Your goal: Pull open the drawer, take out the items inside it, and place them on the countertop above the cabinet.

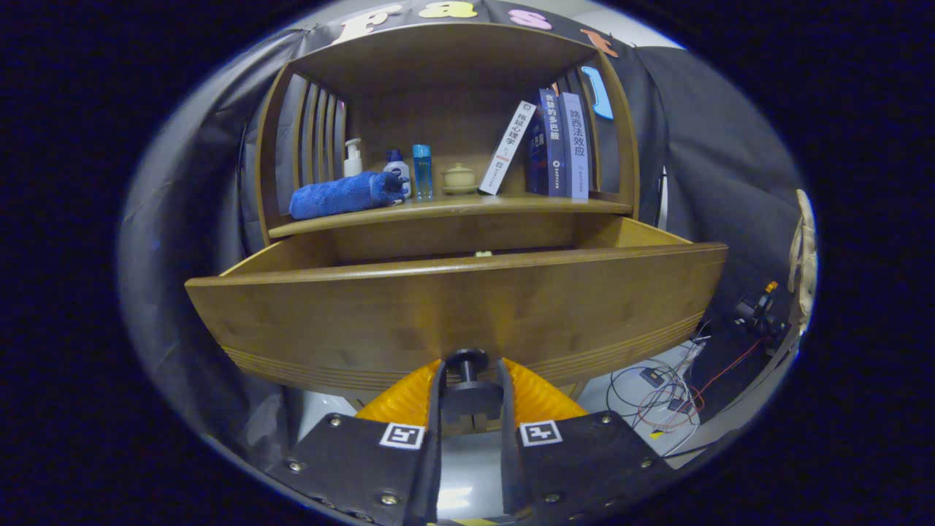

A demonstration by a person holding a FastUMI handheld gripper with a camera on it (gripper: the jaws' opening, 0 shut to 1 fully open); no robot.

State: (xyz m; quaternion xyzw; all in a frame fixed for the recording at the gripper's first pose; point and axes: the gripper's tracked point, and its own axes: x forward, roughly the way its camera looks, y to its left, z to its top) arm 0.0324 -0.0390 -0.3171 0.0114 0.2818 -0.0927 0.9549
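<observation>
Black claw (471, 380) clamped on drawer knob (467, 359).

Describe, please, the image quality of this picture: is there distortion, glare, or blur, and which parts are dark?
Gripper view: strong fisheye bending bows the drawer front and the countertop into curves; the focus is sharp on the books and blue towel; the lighting is dim, and the drawer's inside is not visible; a bright glare patch lies on the floor between the fingers, which hold the knob.

Drawer (453, 307) is pulled way out, gripper (471, 391) fingers clamped either side of its black knob (467, 363). Blue towel (343, 194) on the countertop (453, 210).
</observation>
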